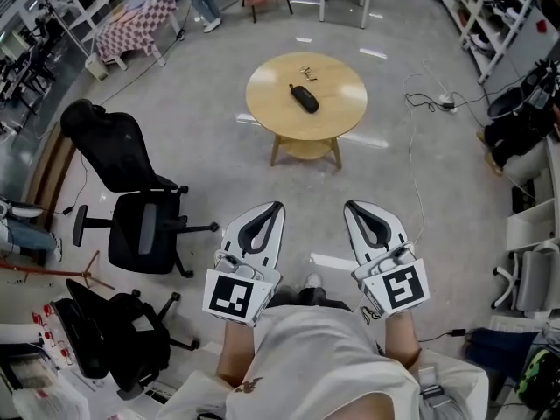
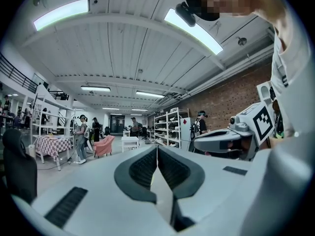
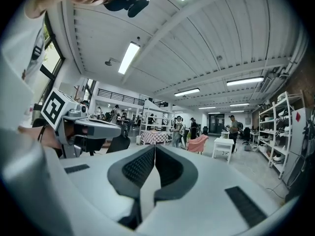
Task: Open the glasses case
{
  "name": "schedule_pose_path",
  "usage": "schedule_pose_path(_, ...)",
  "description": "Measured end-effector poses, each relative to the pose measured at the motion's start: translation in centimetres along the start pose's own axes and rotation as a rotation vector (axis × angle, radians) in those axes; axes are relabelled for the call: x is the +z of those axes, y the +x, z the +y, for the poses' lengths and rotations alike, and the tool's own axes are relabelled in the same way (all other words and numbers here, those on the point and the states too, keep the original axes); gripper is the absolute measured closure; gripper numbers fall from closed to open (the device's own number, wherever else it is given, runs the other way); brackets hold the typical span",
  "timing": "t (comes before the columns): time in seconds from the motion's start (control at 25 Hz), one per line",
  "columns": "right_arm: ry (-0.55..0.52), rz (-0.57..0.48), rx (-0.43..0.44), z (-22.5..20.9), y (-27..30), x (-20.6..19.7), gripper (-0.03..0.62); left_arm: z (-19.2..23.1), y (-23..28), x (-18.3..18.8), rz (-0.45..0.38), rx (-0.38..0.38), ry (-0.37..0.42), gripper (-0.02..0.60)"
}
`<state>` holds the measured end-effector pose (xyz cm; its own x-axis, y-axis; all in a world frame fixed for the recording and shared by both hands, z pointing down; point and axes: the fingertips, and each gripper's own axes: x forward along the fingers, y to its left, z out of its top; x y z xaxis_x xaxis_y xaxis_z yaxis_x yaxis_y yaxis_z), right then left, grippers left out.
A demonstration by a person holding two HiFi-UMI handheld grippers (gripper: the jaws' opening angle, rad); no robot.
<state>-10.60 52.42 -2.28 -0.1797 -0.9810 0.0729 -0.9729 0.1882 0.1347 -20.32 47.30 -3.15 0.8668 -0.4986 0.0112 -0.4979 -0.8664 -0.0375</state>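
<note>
One black oval glasses case (image 1: 304,98) lay on one round wooden table (image 1: 267,105), well apart from the two white tools, left gripper (image 1: 278,206) and right gripper (image 1: 349,206), each clenched empty.

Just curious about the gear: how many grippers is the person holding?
2: left gripper at the head view's lower left, right gripper at lower right, both shut and empty.
</note>
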Motion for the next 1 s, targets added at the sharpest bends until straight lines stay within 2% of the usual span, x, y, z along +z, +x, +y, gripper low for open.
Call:
schedule_pose_path(0.36,0.014,-0.009,0.016,-2.0,2.8,-0.4,0.572,1.9,2.8,-0.5,0.014,0.009,0.015,0.558)
schedule_pose_path(0.6,0.015,-0.01,-0.008,-4.0,6.3,-0.8,0.572,4.7,5.8,-0.7,0.026,0.008,0.003,0.558)
schedule_pose_path(1.0,-0.002,0.005,-0.056,-6.8,13.3,-0.5,0.572,10.5,11.1,-1.2,0.008,-0.057,0.004,0.558)
